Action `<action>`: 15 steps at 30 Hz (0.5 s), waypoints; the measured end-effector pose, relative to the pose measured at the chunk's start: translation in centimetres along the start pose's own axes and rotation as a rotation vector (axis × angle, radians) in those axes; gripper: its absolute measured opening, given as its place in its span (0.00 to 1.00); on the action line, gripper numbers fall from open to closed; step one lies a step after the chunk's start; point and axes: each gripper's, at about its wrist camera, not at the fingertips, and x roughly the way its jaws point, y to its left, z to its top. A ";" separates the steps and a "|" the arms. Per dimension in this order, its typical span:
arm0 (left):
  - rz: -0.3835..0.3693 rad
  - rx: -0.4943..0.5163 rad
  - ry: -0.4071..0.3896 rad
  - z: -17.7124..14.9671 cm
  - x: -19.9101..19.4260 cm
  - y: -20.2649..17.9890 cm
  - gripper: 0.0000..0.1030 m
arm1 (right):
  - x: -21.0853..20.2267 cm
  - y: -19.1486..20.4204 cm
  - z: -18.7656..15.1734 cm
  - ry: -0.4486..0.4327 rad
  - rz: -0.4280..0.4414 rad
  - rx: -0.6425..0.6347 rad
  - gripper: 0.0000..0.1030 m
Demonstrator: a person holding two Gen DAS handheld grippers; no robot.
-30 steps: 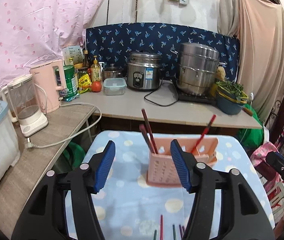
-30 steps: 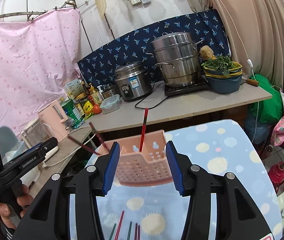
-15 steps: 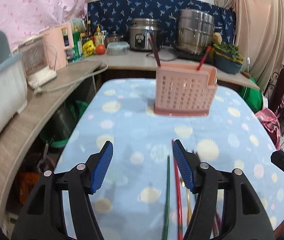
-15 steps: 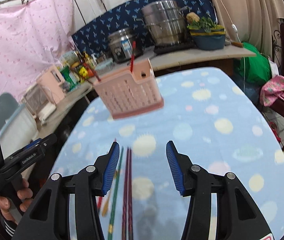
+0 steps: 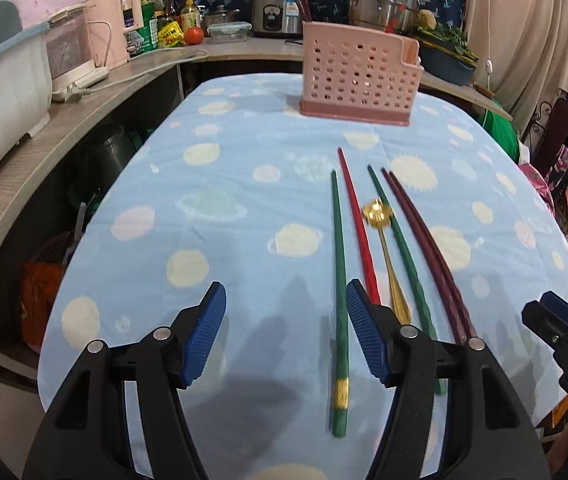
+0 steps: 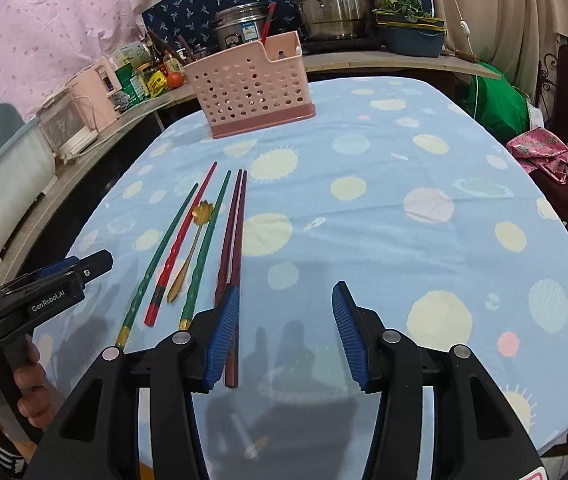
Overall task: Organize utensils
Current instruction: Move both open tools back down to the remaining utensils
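Observation:
A pink perforated utensil holder (image 5: pixel 357 80) stands at the far end of the blue dotted tablecloth (image 5: pixel 224 184), with chopsticks standing in it; it also shows in the right wrist view (image 6: pixel 252 88). Two green chopsticks (image 5: pixel 339 264), a red chopstick (image 5: pixel 357 228), a gold spoon (image 5: pixel 383 236) and two dark maroon chopsticks (image 5: pixel 427 240) lie side by side on the cloth. My left gripper (image 5: pixel 285 336) is open and empty, just left of the nearest green chopstick. My right gripper (image 6: pixel 285 332) is open and empty, right of the maroon chopsticks (image 6: pixel 234 240).
A counter behind the table holds a rice cooker (image 5: pixel 280 16), a steel steamer pot (image 5: pixel 383 0), a pink kettle (image 5: pixel 116 24), jars and a tomato. A white appliance (image 5: pixel 4 80) sits on the left shelf. A bowl of greens (image 6: pixel 407 28) is at the back right.
Both grippers have pulled back from the holder and tilted down toward the table's near end. The loose chopsticks and spoon now lie just in front of them.

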 end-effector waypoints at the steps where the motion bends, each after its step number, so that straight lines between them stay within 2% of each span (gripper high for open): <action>1: -0.002 0.004 0.006 -0.5 0.0 -0.1 0.58 | 0.1 0.2 -0.4 0.005 0.000 -0.006 0.46; 10: -0.033 0.011 0.043 -3.1 -0.1 -0.5 0.58 | 1.2 1.5 -2.5 0.057 0.019 -0.043 0.46; 15: -0.034 0.023 0.046 -3.9 0.0 -0.8 0.57 | 1.4 2.1 -3.0 0.060 0.017 -0.060 0.43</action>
